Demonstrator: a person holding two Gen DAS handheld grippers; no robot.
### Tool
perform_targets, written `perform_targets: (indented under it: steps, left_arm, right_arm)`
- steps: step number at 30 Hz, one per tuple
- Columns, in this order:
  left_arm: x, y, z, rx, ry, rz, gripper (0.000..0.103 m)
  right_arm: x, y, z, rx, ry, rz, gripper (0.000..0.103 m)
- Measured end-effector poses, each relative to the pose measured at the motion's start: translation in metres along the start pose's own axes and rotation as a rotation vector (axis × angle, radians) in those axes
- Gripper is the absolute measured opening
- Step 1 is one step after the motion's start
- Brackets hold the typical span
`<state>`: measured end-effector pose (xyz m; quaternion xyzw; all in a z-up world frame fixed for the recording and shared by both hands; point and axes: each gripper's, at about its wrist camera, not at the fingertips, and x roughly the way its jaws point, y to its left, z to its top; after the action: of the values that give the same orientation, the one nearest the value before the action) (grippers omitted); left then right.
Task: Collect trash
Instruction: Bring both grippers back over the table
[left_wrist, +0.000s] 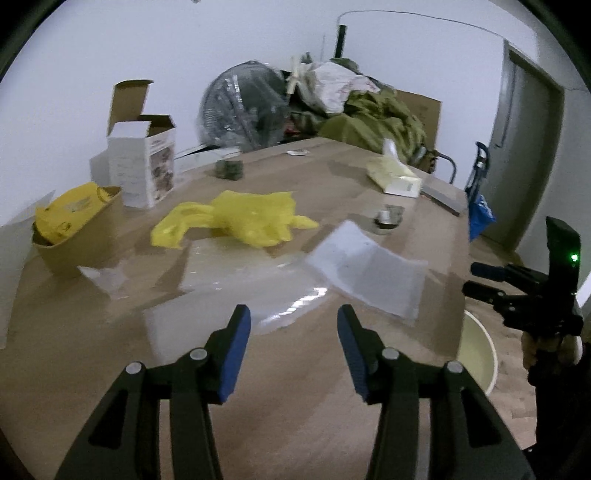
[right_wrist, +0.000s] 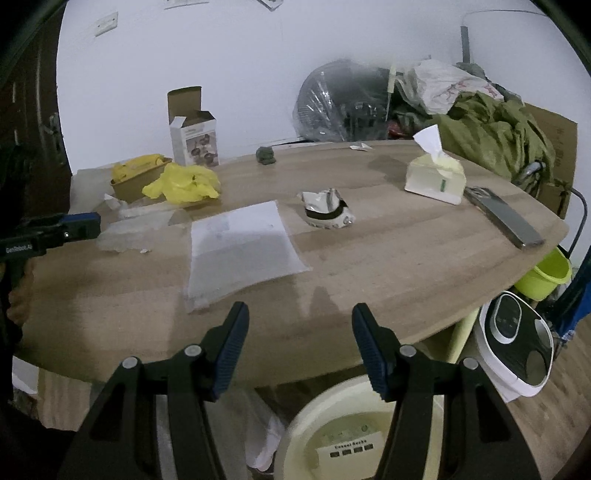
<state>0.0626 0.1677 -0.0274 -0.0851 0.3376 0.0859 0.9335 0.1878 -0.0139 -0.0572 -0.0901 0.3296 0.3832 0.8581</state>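
Left tool (left_wrist: 293, 317) and right tool (right_wrist: 299, 315) hover over the near edge of the wooden tabletop (right_wrist: 388, 258), both spread and empty. Just beyond lies a clear plastic bag (right_wrist: 240, 247). A crumpled yellow bag (left_wrist: 236, 218) sits toward the far left corner. A cream bin (right_wrist: 354, 435) stands below the near edge.

Two yellow bags (right_wrist: 183, 183), one bin (right_wrist: 295, 435)

Left wrist view: sits low over the table's (left_wrist: 303, 387) near edge, facing slantwise down across it toward the far wall. Right wrist view: just off the near edge, above a cream bin (right_wrist: 332, 435), facing likewise. Shared: tabletop, grey pouch (left_wrist: 369, 266) (right_wrist: 240, 243), yellow bag (left_wrist: 240, 218) (right_wrist: 184, 182), tissue pack (left_wrist: 395, 175) (right_wrist: 436, 177).
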Motion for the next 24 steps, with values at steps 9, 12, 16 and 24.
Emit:
perform_targets:
  steps: [9,12,16,24]
  left_arm:
    - [0.020,0.015,0.021,-0.032,0.021,0.024,0.055]
    - [0.027,0.016,0.031,-0.033,0.022,0.025,0.056]
    - [0.036,0.016,0.042,-0.037,0.027,0.022,0.061]
    - [0.057,0.017,0.066,-0.049,0.041,0.027,0.073]
  right_arm:
    - [0.027,-0.007,0.023,0.017,-0.003,0.029,0.056]
    - [0.036,-0.012,0.032,0.025,-0.007,0.035,0.056]
    - [0.047,-0.021,0.045,0.036,-0.009,0.041,0.056]
    - [0.071,-0.035,0.072,0.036,-0.002,0.048,0.056]
